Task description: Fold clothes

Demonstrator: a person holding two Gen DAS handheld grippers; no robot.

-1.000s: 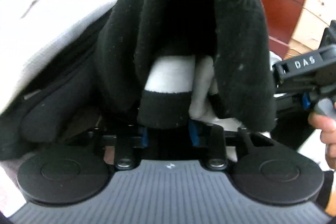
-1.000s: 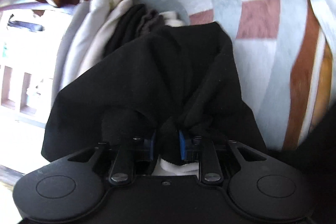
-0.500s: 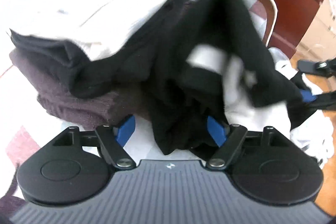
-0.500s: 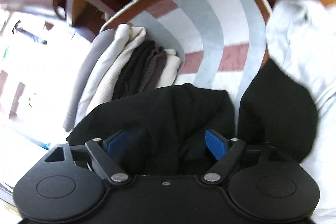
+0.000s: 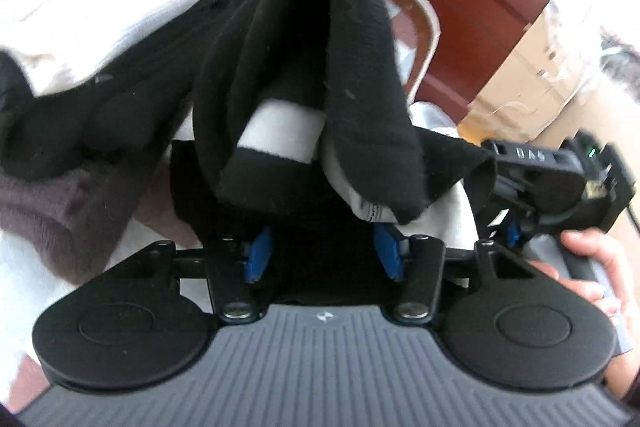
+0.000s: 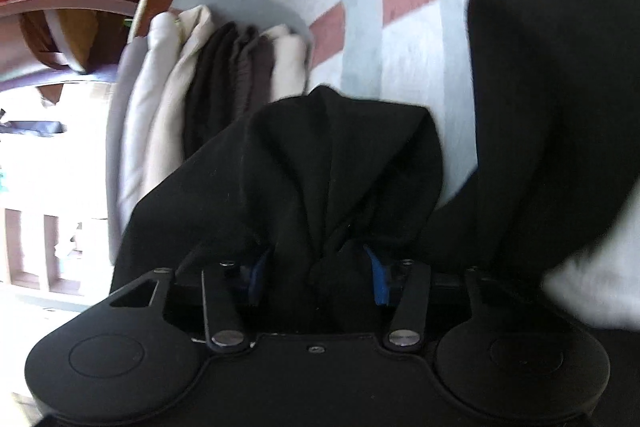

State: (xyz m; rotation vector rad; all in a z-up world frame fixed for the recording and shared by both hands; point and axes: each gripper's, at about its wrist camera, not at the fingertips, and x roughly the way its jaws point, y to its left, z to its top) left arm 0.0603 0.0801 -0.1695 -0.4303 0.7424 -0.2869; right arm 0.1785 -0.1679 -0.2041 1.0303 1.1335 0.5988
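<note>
Striped bedding point(image 6: 404, 39) carries a folded stack point(image 6: 208, 87); the black garment point(image 5: 320, 87) hangs bunched between both sets of closing jaws, and a shallow bite could let it slide and unfold

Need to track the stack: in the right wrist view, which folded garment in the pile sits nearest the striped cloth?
The cream folded garment at the pile's right end; it lies against the grey, white and red striped cloth. The brown and black ones sit further left.
</note>
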